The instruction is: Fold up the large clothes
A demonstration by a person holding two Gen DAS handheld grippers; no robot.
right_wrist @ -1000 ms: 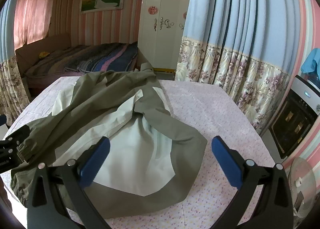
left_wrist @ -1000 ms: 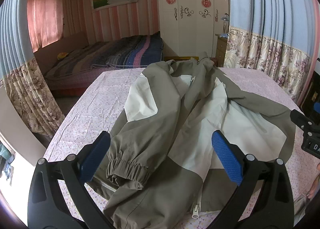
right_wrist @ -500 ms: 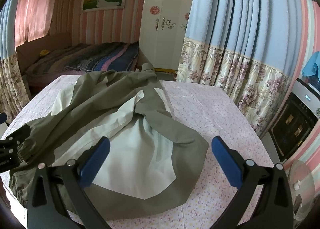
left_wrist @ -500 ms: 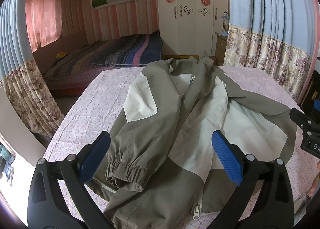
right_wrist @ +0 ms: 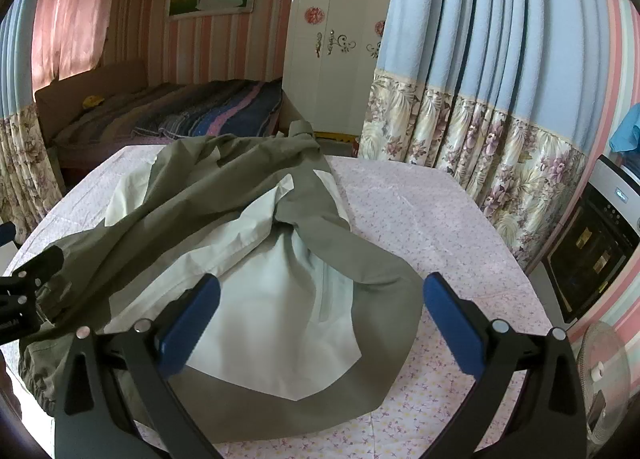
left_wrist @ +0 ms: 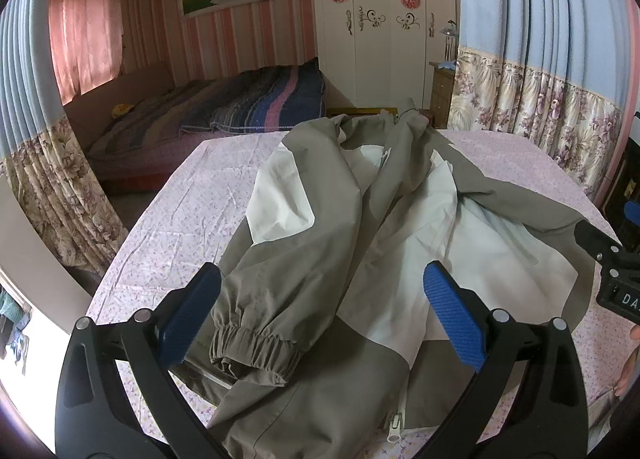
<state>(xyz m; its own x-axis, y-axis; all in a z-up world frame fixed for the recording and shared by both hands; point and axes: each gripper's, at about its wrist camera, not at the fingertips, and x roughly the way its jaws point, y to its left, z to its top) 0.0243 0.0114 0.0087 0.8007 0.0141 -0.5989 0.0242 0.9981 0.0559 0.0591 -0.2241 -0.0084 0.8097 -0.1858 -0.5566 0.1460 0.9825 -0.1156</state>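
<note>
Both claws spread wide, nothing between the jaws. Left gripper (left_wrist: 320, 315) hovers over the near edge of the table (left_wrist: 188, 215), straddling the elastic cuff (left_wrist: 256, 343) of the sleeve (left_wrist: 304, 235). Right gripper (right_wrist: 320, 315) hangs over the near right part, above the jacket's rounded hem flap.

Jacket (right_wrist: 256, 259) (olive and off-white) lies across the middle of the floral tablecloth, hem at the near edge, collar (left_wrist: 404, 115) at the far edge. Front looks unzipped, zipper pull (left_wrist: 394, 425) at the near edge. Left sleeve is laid diagonally over the body, cuff ending near the hem. Right panel is bunched and creased, light lining showing.

Progress, my read: early. One sleeve looks brought in, nothing else folded; body is rumpled, no clean rectangle yet. Left to do: flatten the right side, bring in the other sleeve (can't see where it is), then fold hem toward collar.

Beyond the far edge: bed (left_wrist: 224, 111), wardrobe (left_wrist: 380, 19), curtains (right_wrist: 480, 79).
</note>
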